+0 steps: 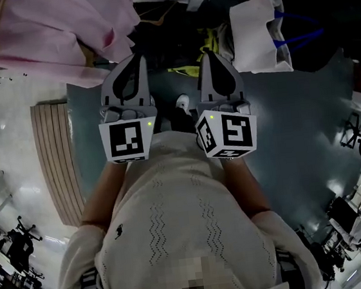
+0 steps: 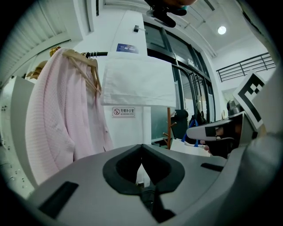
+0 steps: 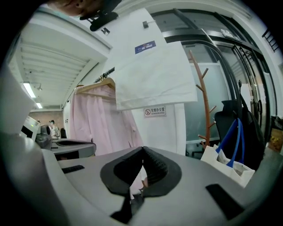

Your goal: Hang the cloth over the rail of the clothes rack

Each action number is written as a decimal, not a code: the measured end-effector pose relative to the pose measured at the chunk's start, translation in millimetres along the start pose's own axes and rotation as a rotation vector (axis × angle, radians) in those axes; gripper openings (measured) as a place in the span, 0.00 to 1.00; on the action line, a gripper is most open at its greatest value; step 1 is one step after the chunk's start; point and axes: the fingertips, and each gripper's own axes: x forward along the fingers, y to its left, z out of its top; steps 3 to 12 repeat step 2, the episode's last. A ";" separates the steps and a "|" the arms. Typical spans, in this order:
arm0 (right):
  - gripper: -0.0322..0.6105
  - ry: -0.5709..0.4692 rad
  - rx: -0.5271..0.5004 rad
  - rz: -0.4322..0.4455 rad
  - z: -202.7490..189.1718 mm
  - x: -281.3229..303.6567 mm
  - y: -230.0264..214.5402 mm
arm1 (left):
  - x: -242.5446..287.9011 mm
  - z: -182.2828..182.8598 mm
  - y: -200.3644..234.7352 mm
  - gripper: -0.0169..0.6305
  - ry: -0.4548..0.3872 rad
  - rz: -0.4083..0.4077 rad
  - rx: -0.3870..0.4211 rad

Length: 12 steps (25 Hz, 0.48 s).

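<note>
Left hand-held gripper point(image 2: 141, 150) and right hand-held gripper point(image 3: 142, 152) sit closed, empty; the white cloth point(image 2: 138, 84) looks draped over the rail point(image 2: 98, 54), with only straightening left.

Two grippers point(image 1: 133, 62) point(image 1: 213, 58), one cloth point(image 2: 137, 84), one garment point(image 1: 45, 39)

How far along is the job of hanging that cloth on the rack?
Looks done: the white cloth appears draped over the rail, beside the pink garment on its hanger. Nothing is in hand: the left gripper and right gripper are both shut and empty, clear of the cloth. Nothing obvious is left.
</note>
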 end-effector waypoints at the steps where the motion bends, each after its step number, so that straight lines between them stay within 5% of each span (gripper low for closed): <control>1: 0.08 -0.001 -0.002 0.004 1.0 1.3 0.9 | -0.2 -1.5 2.4 0.05 0.003 0.006 0.001; 12: 0.08 -0.001 -0.004 0.008 2.2 2.6 1.9 | -0.2 -3.0 4.9 0.05 0.006 0.011 0.001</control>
